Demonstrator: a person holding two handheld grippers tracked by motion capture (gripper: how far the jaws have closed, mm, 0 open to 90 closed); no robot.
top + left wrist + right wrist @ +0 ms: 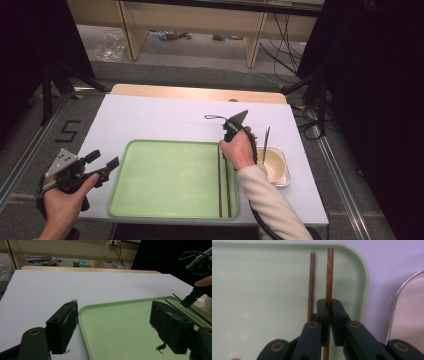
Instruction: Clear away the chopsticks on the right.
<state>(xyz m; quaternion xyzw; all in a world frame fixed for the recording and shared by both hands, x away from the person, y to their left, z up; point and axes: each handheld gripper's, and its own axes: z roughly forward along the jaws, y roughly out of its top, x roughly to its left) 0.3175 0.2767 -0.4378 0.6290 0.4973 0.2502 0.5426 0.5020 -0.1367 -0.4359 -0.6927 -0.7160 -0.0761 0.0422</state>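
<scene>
A: What is the right gripper [329,315] doing?
B: Its jaws are pinching one brown chopstick [329,275] lying inside the green tray [262,290], beside a second chopstick [311,285]

A: And the left gripper [113,327]?
B: It is hovering spread wide over the tray's near-left corner, holding nothing; the bowl [274,165] beyond the tray's right rim is getting partly hidden by the hand

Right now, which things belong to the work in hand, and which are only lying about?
In the work: right gripper, shut on one chopstick; second chopstick; green tray.
Lying about: bowl; left gripper, open beside the tray; dark stick by the bowl.
</scene>
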